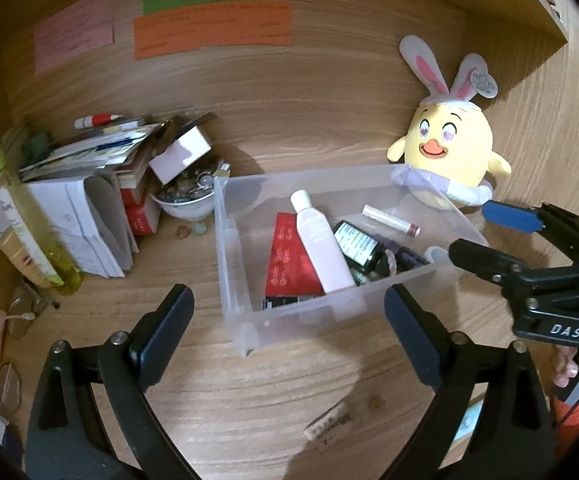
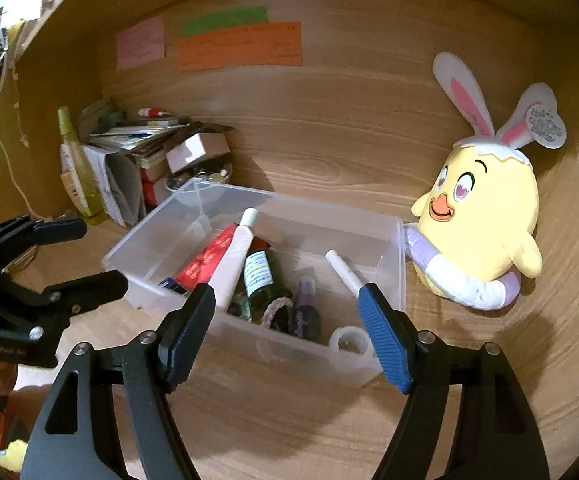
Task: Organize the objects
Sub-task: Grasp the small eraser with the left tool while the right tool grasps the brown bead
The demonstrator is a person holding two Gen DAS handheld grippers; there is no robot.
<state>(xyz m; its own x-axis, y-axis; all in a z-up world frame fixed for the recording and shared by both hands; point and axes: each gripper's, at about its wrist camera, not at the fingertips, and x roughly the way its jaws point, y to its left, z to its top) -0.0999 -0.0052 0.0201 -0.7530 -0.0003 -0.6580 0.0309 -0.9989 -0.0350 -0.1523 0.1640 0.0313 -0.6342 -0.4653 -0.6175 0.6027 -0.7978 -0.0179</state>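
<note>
Left tongs (image 1: 289, 320): spread wide, nothing between the pads, low centre of the left wrist view, hanging above the near wall of the bin.
Right tongs (image 2: 285, 332): parted, empty, low centre of the right wrist view, just in front of the bin's near wall.
Clear plastic bin (image 1: 225, 248): centre of both views on the wooden tabletop (image 1: 281, 408), sitting slightly skewed.
Inside the bin: white tube (image 1: 321, 244) lying over a red packet (image 1: 289, 256), a dark green bottle (image 1: 359, 246) beside it, a small purple bottle (image 2: 307, 304), a slim white stick (image 1: 389, 220) toward the right end.
Still loose: a small printed eraser-like block (image 1: 327, 426) at the bottom of the left view; a whitish ring (image 2: 349, 342) seen against the bin's near right corner, whether inside or outside I cannot tell.
Step in hand, as I judge it: both tongs free, ready to fetch the next stray item.
Doing it well: take the block across its narrow sides, lift clear over the rim, set it in the bare left end.
Watch for: nudging the light bin, or the plush chick (image 1: 449, 152) touching its far right corner.
</note>
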